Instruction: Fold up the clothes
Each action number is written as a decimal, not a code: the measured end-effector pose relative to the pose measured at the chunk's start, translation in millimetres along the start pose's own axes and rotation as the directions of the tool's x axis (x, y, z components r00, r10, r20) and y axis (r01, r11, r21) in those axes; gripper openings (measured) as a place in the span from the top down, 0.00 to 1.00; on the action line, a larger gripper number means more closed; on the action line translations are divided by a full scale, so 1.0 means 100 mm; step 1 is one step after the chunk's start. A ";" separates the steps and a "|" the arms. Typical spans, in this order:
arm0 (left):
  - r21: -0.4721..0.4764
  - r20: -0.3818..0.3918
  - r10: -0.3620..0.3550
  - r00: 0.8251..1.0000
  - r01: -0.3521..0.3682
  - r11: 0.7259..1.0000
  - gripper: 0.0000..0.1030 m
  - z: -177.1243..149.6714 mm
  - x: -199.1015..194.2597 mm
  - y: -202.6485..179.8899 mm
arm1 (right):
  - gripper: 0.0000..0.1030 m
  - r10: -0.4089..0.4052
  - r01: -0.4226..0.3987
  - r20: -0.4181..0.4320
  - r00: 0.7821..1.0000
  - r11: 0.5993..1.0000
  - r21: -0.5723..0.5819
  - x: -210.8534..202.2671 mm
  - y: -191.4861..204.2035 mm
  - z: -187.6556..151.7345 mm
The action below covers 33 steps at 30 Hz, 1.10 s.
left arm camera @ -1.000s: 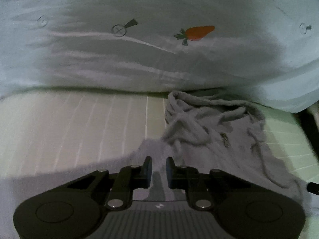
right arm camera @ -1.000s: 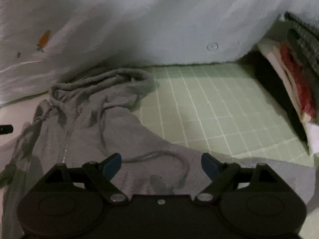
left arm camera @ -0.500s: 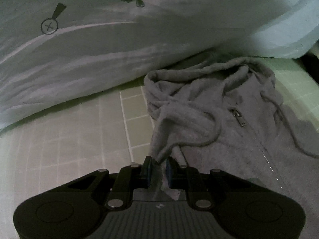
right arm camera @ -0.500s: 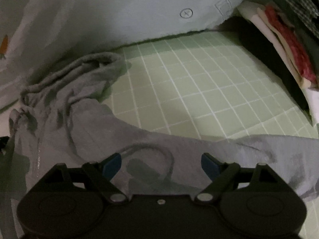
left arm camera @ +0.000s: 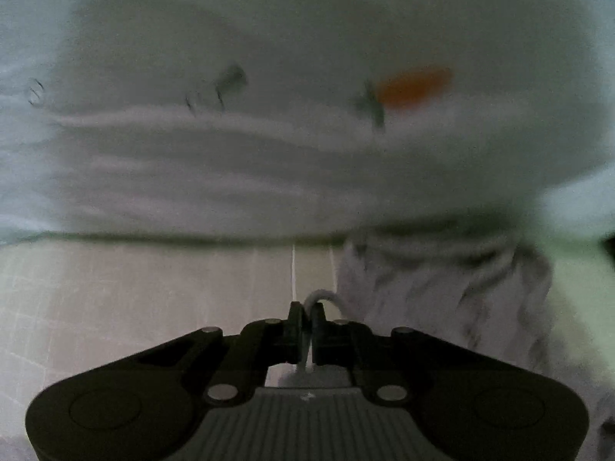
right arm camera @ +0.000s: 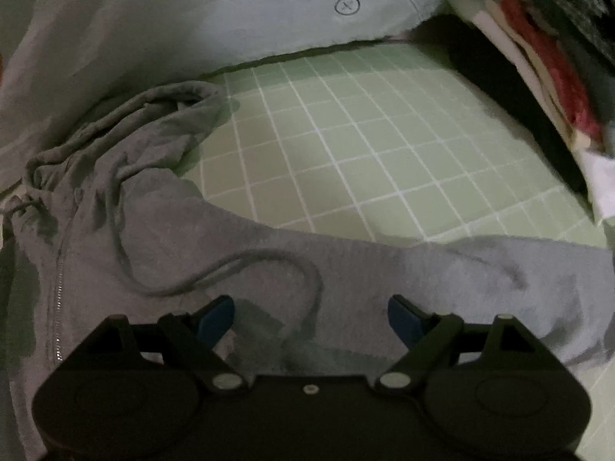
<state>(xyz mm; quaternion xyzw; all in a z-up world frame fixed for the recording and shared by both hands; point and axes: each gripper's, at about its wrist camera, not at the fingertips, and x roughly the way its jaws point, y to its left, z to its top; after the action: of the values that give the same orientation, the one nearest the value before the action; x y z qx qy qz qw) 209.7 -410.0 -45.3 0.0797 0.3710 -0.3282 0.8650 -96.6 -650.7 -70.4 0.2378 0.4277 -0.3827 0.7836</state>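
on a green grid-checked bed sheet (right arm camera: 369, 161), our grey zip hoodie (right arm camera: 161, 238) lies spread, its hood bunched against a pale pillow (right arm camera: 200, 11) printed with an orange carrot (left arm camera: 413, 85). our left tongs (left arm camera: 306, 320) are pinched narrow on the hoodie's left drawstring (left arm camera: 323, 299), which arcs up out of the closed tips toward the hood; that view is blurred. our right tongs (right arm camera: 310, 313) stand wide apart just over the hoodie's chest, holding nothing, with the other drawstring (right arm camera: 246, 269) looping on the fabric between the blue pads (right arm camera: 215, 317). one sleeve (right arm camera: 499, 269) stretches to the right across the sheet. a stack of folded clothes (right arm camera: 546, 73) sits at the far right edge.
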 end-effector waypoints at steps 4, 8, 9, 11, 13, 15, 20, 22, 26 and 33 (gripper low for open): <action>-0.100 0.059 -0.113 0.992 0.119 0.988 0.96 0.22 -0.39 -0.01 | 0.15 0.015 -0.015 0.004 1.000 1.000 0.012 -0.02 0.00 -0.02; -0.305 0.061 -0.314 0.947 0.317 0.898 0.96 0.14 -0.69 -0.07 | 0.15 0.024 -0.025 0.013 1.000 0.999 0.027 -0.06 -0.03 -0.05; -0.353 0.062 -0.364 0.929 0.362 0.863 0.96 0.09 -0.74 -0.09 | 0.15 0.027 -0.027 0.015 1.000 0.999 0.034 -0.06 -0.04 -0.05; -0.449 0.047 -0.461 0.886 0.431 0.783 0.96 -0.06 -0.81 -0.17 | 0.15 0.028 -0.029 0.012 1.000 0.998 0.048 -0.07 -0.06 -0.07; -0.521 0.027 -0.517 0.856 0.453 0.723 0.95 -0.24 -0.80 -0.24 | 0.15 0.026 -0.026 0.007 1.000 0.998 0.056 -0.06 -0.08 -0.09; -0.526 -0.044 -0.483 0.875 0.390 0.755 0.95 -0.41 -0.75 -0.34 | 0.15 0.020 -0.020 0.006 1.000 0.999 0.048 -0.07 -0.08 -0.10; -0.515 -0.220 -0.391 0.894 0.234 0.825 0.82 -0.72 -0.65 -0.38 | 0.15 0.035 -0.035 0.010 0.999 0.998 0.050 -0.10 -0.11 -0.12; -0.505 -0.250 -0.364 0.897 0.200 0.840 0.80 -0.79 -0.67 -0.35 | 0.15 0.032 -0.032 0.010 0.999 0.998 0.054 -0.09 -0.12 -0.13; -0.458 -0.274 -0.278 0.920 0.130 0.879 0.71 -0.86 -0.80 -0.24 | 0.15 0.038 -0.038 0.000 0.999 0.997 0.072 -0.09 -0.15 -0.15; -0.471 -0.291 -0.070 0.954 -0.079 0.879 0.63 -1.16 -1.20 0.26 | 0.12 0.075 -0.075 0.003 0.997 0.997 0.005 -0.28 -0.05 -0.37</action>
<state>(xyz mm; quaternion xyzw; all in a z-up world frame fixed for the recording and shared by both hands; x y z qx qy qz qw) 96.5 -284.2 -47.2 -0.0862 0.5666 -0.2089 0.7924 -127.9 -616.5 -66.1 0.2549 0.4164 -0.3546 0.7974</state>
